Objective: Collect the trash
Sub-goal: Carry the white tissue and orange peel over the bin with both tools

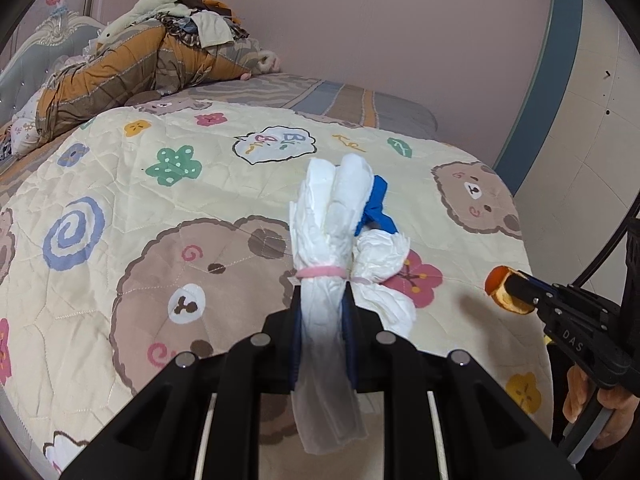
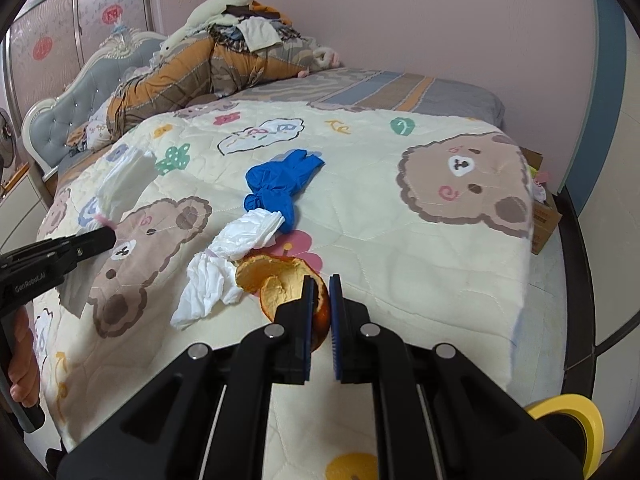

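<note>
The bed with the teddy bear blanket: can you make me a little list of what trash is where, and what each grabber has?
left gripper: shut on white tissue bundle tied with a pink band
right gripper: shut on curled orange peel
lying on cream bear-print quilt: crumpled blue rubber glove, second white tissue bundle
beside bed, far right: brown cardboard box

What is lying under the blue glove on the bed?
The blue glove lies on the bear quilt. Its lower end overlaps a white tissue twist. Whatever else is beneath the glove is covered and cannot be seen.
</note>
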`<state>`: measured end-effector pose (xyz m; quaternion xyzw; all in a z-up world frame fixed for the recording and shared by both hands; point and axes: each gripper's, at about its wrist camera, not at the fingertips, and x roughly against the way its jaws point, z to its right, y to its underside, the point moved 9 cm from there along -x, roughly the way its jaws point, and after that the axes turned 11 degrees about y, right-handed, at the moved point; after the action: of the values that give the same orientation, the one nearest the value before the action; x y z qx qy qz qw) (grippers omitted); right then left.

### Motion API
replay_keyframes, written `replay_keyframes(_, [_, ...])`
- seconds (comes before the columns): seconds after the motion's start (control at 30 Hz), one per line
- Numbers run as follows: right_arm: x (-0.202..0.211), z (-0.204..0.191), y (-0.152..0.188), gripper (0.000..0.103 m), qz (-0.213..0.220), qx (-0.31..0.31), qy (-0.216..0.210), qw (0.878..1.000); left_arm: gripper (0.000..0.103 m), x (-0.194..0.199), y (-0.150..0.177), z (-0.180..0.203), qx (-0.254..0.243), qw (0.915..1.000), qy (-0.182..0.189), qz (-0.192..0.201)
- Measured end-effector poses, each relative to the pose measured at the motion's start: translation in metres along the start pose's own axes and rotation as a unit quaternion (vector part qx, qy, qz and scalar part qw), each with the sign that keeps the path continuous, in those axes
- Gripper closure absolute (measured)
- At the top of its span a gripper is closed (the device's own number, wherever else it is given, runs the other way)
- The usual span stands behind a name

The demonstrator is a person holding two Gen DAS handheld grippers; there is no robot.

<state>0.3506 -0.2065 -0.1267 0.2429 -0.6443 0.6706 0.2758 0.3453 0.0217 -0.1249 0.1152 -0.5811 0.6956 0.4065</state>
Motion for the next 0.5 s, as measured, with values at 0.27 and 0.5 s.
replay_keyframes(0.27, [0.038, 0.023, 0.01, 0.096, 0.017, -0.012, 0.005, 1.0, 0.087, 0.02, 0.015, 0.027, -0.015, 0.9998, 0.011, 0.004])
replay_keyframes(0.5, [0.072, 0.043, 0.022, 0.096, 0.03, -0.02, 0.014, 0.999, 0.087, 0.038, 0.024, 0.054, -0.029, 0.9993, 0.018, 0.011])
